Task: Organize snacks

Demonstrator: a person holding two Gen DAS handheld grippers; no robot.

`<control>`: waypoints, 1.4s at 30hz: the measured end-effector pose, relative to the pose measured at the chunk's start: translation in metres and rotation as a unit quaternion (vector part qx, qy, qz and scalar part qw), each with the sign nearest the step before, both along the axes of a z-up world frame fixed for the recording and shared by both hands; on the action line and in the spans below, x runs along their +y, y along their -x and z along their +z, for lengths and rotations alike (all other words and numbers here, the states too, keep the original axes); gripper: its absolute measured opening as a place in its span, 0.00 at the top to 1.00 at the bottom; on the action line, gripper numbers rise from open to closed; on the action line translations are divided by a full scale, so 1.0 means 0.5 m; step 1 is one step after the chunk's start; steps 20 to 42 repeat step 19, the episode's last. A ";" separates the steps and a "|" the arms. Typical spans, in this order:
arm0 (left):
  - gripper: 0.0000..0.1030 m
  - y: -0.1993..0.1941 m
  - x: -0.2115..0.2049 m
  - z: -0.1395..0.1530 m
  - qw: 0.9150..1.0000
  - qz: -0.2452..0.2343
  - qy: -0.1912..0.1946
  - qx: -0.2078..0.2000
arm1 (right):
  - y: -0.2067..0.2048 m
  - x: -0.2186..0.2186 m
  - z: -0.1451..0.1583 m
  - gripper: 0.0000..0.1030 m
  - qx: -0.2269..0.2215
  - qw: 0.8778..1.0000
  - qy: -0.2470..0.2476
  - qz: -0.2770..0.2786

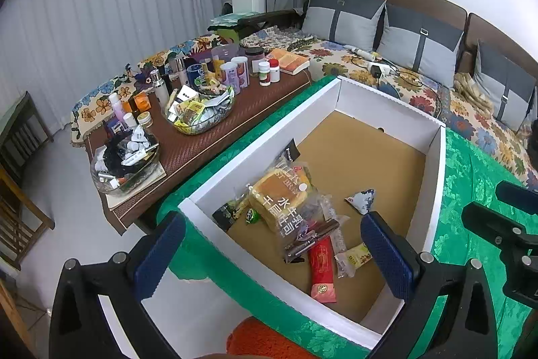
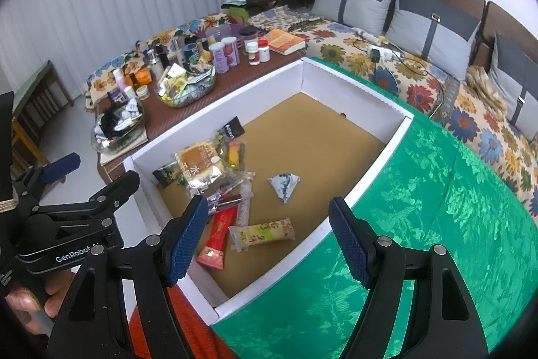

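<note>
A: Cardboard, white-walled with a brown floor: the box (image 2: 356, 190) sits mid-frame on a green cloth (image 2: 437, 207). Contents?

B: Snacks heaped toward its lower-left corner, likely so the rest of the floor stays free for sorting. One bread bag (image 2: 201, 165), clear film, golden loaf. One red packet (image 2: 218, 232), long and flat. One pale bar (image 2: 262, 232) with green print, lying crosswise. One blue-and-white triangular pouch (image 2: 284, 185), apart from the heap.

A: Grippers?

B: Right gripper (image 2: 269, 236) hangs above the pale bar, fingers spread, nothing between them. Left gripper (image 1: 272, 244) likewise wide and empty over the heap. Both seem poised to pick.
</note>
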State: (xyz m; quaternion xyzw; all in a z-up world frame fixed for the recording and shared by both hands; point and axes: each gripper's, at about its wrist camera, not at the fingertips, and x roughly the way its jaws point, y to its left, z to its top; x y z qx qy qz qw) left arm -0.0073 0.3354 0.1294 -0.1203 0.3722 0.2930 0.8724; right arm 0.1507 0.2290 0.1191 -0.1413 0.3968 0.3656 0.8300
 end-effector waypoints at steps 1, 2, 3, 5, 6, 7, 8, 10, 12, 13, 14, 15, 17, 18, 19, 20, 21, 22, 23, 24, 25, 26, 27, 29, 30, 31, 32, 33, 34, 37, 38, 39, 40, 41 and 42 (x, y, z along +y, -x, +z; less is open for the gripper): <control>0.00 0.001 0.001 0.001 1.000 0.000 0.001 -0.002 | -0.001 -0.001 0.000 0.25 -0.001 1.000 0.000 0.000; 0.00 0.001 0.003 0.002 1.000 0.001 0.002 -0.003 | -0.001 -0.002 0.000 0.25 -0.001 1.000 0.000 0.000; 0.00 0.001 0.004 0.003 1.000 0.001 0.003 -0.004 | 0.001 0.000 0.000 0.25 -0.001 1.000 0.001 0.001; 0.00 0.001 0.005 0.004 1.000 0.002 0.002 -0.004 | 0.001 -0.001 -0.003 0.25 -0.001 1.000 0.002 0.002; 0.00 0.001 0.004 0.005 1.000 0.003 0.002 -0.004 | 0.002 0.000 -0.004 0.25 0.000 1.000 0.002 0.002; 0.00 0.001 0.005 0.006 1.000 0.004 0.002 -0.005 | 0.003 0.001 -0.004 0.25 0.000 1.000 0.002 0.002; 0.00 0.001 0.005 0.006 1.000 0.004 0.002 -0.006 | 0.003 0.002 -0.004 0.25 0.000 1.000 0.002 0.002; 0.00 0.001 0.006 0.007 1.000 0.004 0.002 -0.005 | 0.002 0.001 -0.004 0.25 0.000 1.000 0.002 0.002; 0.00 0.001 0.005 0.008 1.000 0.004 0.001 -0.005 | 0.002 0.000 -0.004 0.25 0.000 1.000 0.001 0.002; 0.00 0.002 0.006 0.007 1.000 0.003 0.002 -0.005 | 0.004 0.002 -0.004 0.25 -0.001 1.000 0.001 0.003; 0.00 0.002 0.006 0.008 1.000 0.003 0.000 -0.006 | 0.001 0.000 -0.004 0.25 -0.001 1.000 0.002 0.002; 0.00 0.003 0.006 0.009 1.000 0.003 0.000 -0.007 | 0.001 0.000 -0.004 0.25 0.000 1.000 0.002 0.002; 0.00 0.006 0.007 0.012 1.000 0.004 0.001 -0.014 | 0.002 0.001 -0.004 0.25 0.000 1.000 0.002 0.002; 0.00 0.006 0.008 0.016 1.000 0.004 0.001 -0.017 | 0.000 0.001 -0.003 0.25 0.000 1.000 0.002 0.001; 0.00 0.006 0.008 0.018 1.000 0.004 -0.001 -0.019 | 0.003 0.002 -0.004 0.25 0.000 1.000 0.001 0.001; 0.00 0.006 0.008 0.018 1.000 0.004 -0.001 -0.019 | 0.003 0.002 -0.004 0.25 0.000 1.000 0.001 0.001; 0.00 0.006 0.008 0.018 1.000 0.004 -0.001 -0.019 | 0.003 0.002 -0.004 0.25 0.000 1.000 0.001 0.001; 0.00 0.006 0.008 0.018 1.000 0.004 -0.001 -0.019 | 0.003 0.002 -0.004 0.25 0.000 1.000 0.001 0.001; 0.00 0.006 0.008 0.018 1.000 0.004 -0.001 -0.019 | 0.003 0.002 -0.004 0.25 0.000 1.000 0.001 0.001; 0.00 0.006 0.008 0.018 1.000 0.004 -0.001 -0.019 | 0.003 0.002 -0.004 0.25 0.000 1.000 0.001 0.001; 0.00 0.006 0.008 0.018 1.000 0.004 -0.001 -0.019 | 0.003 0.002 -0.004 0.25 0.000 1.000 0.001 0.001; 0.00 0.006 0.008 0.018 1.000 0.004 -0.001 -0.019 | 0.003 0.002 -0.004 0.25 0.000 1.000 0.001 0.001; 0.00 0.006 0.008 0.018 1.000 0.004 -0.001 -0.019 | 0.003 0.002 -0.004 0.25 0.000 1.000 0.001 0.001; 0.00 0.006 0.008 0.018 1.000 0.004 -0.001 -0.019 | 0.003 0.002 -0.004 0.25 0.000 1.000 0.001 0.001; 0.00 0.006 0.008 0.018 1.000 0.004 -0.001 -0.019 | 0.003 0.002 -0.004 0.25 0.000 1.000 0.001 0.001; 0.00 0.006 0.008 0.018 1.000 0.004 -0.001 -0.019 | 0.003 0.002 -0.004 0.25 0.000 1.000 0.001 0.001; 0.00 0.006 0.008 0.018 1.000 0.004 -0.001 -0.019 | 0.003 0.002 -0.004 0.25 0.000 1.000 0.001 0.001; 0.00 0.006 0.008 0.018 1.000 0.004 -0.001 -0.019 | 0.003 0.002 -0.004 0.25 0.000 1.000 0.001 0.001; 0.00 0.006 0.008 0.018 1.000 0.004 -0.001 -0.019 | 0.003 0.002 -0.004 0.25 0.000 1.000 0.001 0.001; 0.00 0.006 0.008 0.018 1.000 0.004 -0.001 -0.019 | 0.003 0.002 -0.004 0.25 0.000 1.000 0.001 0.001; 0.00 0.006 0.008 0.018 1.000 0.004 -0.001 -0.019 | 0.003 0.002 -0.004 0.25 0.000 1.000 0.001 0.001; 0.00 0.006 0.008 0.018 1.000 0.004 -0.001 -0.019 | 0.003 0.002 -0.004 0.25 0.000 1.000 0.001 0.001; 0.00 0.006 0.008 0.018 1.000 0.004 -0.001 -0.019 | 0.003 0.002 -0.004 0.25 0.000 1.000 0.001 0.001; 0.00 0.006 0.008 0.018 1.000 0.004 -0.001 -0.019 | 0.003 0.002 -0.004 0.25 0.000 1.000 0.001 0.001; 0.00 0.006 0.008 0.018 1.000 0.004 -0.001 -0.019 | 0.003 0.002 -0.004 0.25 0.000 1.000 0.001 0.001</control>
